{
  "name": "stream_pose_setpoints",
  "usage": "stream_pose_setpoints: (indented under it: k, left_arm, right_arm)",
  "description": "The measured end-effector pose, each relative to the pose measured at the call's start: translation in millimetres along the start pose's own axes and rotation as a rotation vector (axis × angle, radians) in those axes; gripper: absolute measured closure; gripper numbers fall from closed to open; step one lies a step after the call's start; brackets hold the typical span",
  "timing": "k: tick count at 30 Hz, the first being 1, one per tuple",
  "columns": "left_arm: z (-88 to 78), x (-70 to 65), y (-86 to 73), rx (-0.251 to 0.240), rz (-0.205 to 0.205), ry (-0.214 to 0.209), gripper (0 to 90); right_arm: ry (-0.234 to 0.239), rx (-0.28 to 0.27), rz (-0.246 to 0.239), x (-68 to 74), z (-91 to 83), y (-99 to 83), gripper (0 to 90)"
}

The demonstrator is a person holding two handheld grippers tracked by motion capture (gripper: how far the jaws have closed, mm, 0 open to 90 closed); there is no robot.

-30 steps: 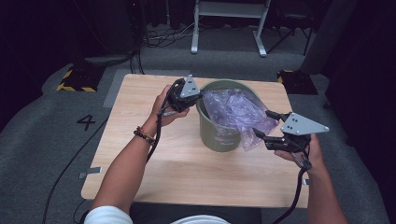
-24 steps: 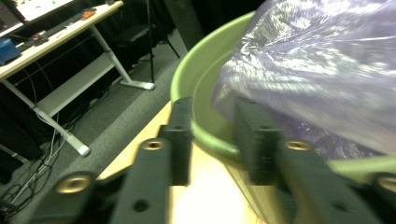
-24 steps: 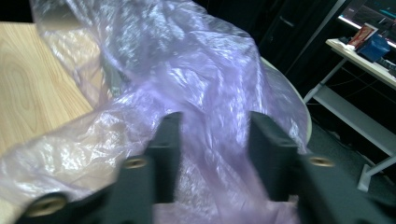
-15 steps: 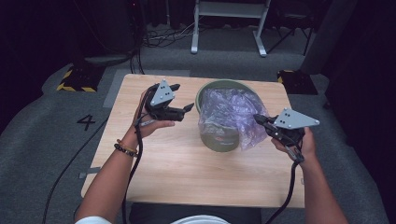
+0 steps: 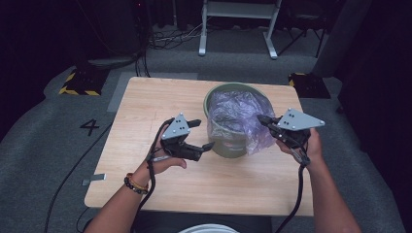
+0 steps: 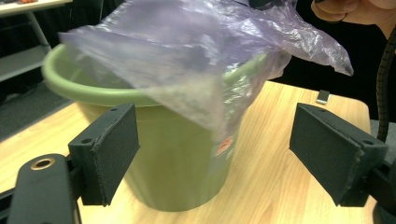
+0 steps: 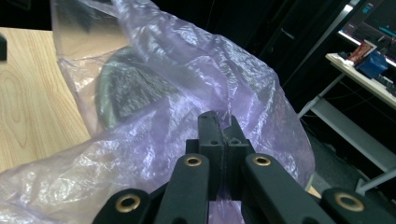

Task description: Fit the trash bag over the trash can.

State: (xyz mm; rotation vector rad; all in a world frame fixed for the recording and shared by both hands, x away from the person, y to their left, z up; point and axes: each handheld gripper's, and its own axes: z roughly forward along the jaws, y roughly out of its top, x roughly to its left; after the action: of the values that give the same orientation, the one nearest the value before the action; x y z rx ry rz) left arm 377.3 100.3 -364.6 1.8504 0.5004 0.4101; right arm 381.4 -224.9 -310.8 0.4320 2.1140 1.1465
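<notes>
Jaws on your left gripper [image 5: 200, 135] stand wide with nothing between them, just short of the green bucket [image 6: 173, 158], which sits dead ahead of it on the table [image 5: 145, 102]. Across the bucket, your right gripper [image 7: 218, 122] is pinched onto the purple bag [image 7: 187, 93] draped over the rim. One bucket, one bag.

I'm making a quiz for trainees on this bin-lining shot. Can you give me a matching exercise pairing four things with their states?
Things:
1. left gripper
2. right gripper
3. bucket
4. plastic bag

States:
A. green, standing upright on the table
B. jaws wide open, nothing between them
C. purple and see-through, draped over the rim
D. jaws shut on the film

Pairs: 1-B, 2-D, 3-A, 4-C
</notes>
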Motion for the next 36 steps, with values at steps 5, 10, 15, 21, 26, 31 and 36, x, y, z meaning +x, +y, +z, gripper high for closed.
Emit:
stream_pose_setpoints:
  k: [5,10,15,21,26,31,36]
  left_arm:
    - [14.0,2.5,2.1,0.020,-0.035,0.047,26.7]
    - [17.1,8.9,-0.2,0.058,0.014,0.086,69.6]
    - [10.4,18.2,-1.7,0.073,0.070,0.126,89.9]
    - [-2.8,36.9,-6.4,0.113,0.100,0.159,90.0]
    - [-12.4,48.2,-3.1,0.140,0.131,0.153,89.6]
    - [-19.8,56.4,-9.0,0.042,-0.017,0.134,44.1]
    - [-10.1,43.2,-12.2,0.054,0.012,0.071,33.2]
  right_arm:
    - [0.015,-0.012,-0.013,3.6,1.9,5.1,90.0]
    - [0.024,-0.036,-0.011,3.0,-1.7,6.7,90.0]
    - [0.006,-0.043,0.000,-0.4,-5.3,6.5,90.0]
    - [-0.043,-0.032,0.017,-9.0,-8.4,4.9,88.9]
    - [-0.087,0.015,-0.037,-6.2,-0.7,4.3,87.0]
    - [-0.103,0.003,-0.022,-4.9,3.5,5.2,88.3]
    - [-0.114,-0.011,0.035,-6.6,5.9,8.1,55.3]
